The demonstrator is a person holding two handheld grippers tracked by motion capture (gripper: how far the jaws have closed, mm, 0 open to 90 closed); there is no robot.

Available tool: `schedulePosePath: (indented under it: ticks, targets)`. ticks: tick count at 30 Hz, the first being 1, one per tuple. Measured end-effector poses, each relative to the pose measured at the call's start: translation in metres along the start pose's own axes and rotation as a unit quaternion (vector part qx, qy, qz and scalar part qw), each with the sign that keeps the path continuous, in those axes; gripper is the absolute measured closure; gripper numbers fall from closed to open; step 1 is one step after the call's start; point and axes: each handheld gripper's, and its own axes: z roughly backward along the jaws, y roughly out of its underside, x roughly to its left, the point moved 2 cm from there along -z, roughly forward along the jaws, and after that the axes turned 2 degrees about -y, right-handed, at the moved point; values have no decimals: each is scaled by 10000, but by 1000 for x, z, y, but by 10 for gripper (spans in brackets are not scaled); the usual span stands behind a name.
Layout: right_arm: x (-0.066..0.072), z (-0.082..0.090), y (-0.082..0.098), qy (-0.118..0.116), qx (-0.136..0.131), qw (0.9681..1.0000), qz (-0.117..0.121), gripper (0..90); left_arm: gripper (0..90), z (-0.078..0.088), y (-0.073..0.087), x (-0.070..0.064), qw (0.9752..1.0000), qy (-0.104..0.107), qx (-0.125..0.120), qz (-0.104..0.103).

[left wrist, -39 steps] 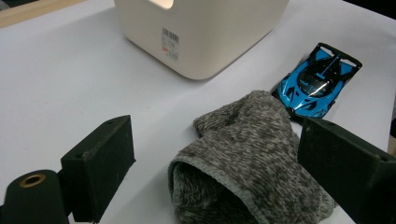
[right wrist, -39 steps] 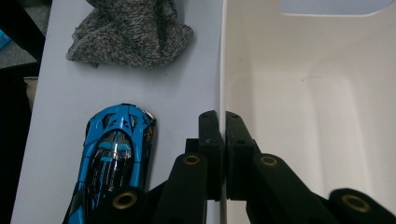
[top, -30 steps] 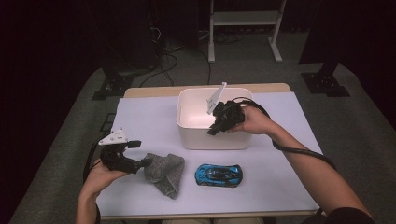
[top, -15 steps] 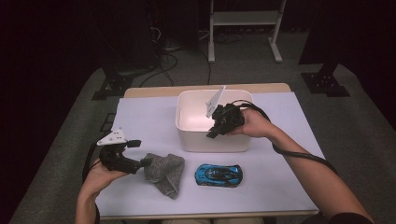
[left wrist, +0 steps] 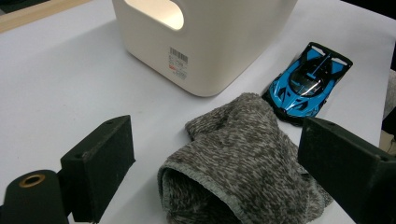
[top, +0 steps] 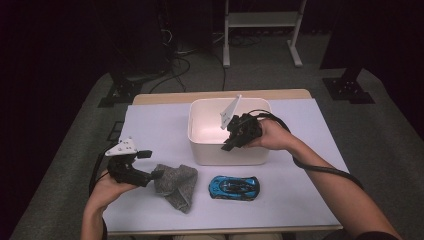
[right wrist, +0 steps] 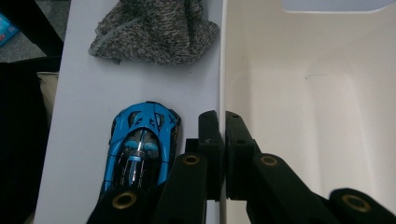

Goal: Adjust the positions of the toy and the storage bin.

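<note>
Your right hand-held gripper (top: 235, 141) is at the near wall of the white bin (top: 200, 145), and its jaws are closed on this thin wall, one pad inside and one outside. Your left hand-held gripper (top: 155, 175) stays low on the worktop (top: 300, 200) with its jaws wide, and the grey knitted cloth (top: 176, 185) lies between them, not pressed. The blue toy car (top: 234, 186) lies just beside the cloth, in front of the bin.
</note>
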Motion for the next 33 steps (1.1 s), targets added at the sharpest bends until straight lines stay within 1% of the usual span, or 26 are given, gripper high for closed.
schedulePosePath:
  ticks: [4,6,7,8,10,11,13,14,15,17,19,20,22,24,26,27,29,31,33]
  targets:
    - [5,-1,-2,-53,8,10000,25,866,98,-1,0,0,10000,4,15,0]
    - [5,-1,-2,-55,5,10000,12,862,98,-2,1,0,10000,11,38,-11]
    - [4,-1,-2,-85,16,10000,-45,848,98,-2,1,0,10000,1,64,-31]
    - [2,-1,-2,-131,-49,9997,-178,731,98,-2,1,0,10000,4,59,-23]
    - [1,1,-2,-135,-142,9995,-260,654,97,-2,2,0,10000,0,56,-9]
    - [2,4,-2,-63,-220,9995,-226,594,97,-2,2,0,10000,-1,58,-11]
    - [6,10,-3,-30,-382,9990,-240,529,97,-2,2,0,10000,-6,38,-7]
    - [7,12,-3,-4,-420,9989,-221,490,97,-2,1,0,10000,-6,40,-6]
    - [10,16,-4,31,-465,9986,-241,451,96,-2,1,-1,10000,-7,24,-2]
    - [16,23,-4,14,-598,9979,-257,409,97,-1,0,-1,10000,-4,-10,-2]
    - [23,31,-3,72,-742,9968,-284,358,96,0,0,-1,10000,3,-30,7]
    - [29,35,-2,50,-873,9957,-295,347,96,0,0,-1,10000,-3,-31,6]
    - [36,39,0,80,-945,9952,-258,310,96,1,0,0,10000,-13,-19,4]
    - [45,42,4,93,-1010,9946,-209,293,96,1,-1,0,10000,-29,-27,10]
    - [55,42,10,181,-1043,9942,-173,269,96,2,-1,-1,10000,-37,-44,0]
    - [60,41,13,173,-1050,9942,-184,267,96,2,-2,-1,10000,-31,-31,-17]
    - [67,39,18,227,-1045,9942,-124,242,96,2,-2,-1,10000,-35,-52,-32]
    - [75,33,24,234,-1073,9939,-122,238,96,2,-2,-2,10000,-28,-41,-55]
    - [81,26,29,227,-1024,9944,-134,225,96,2,-2,-3,10000,-17,-35,-60]
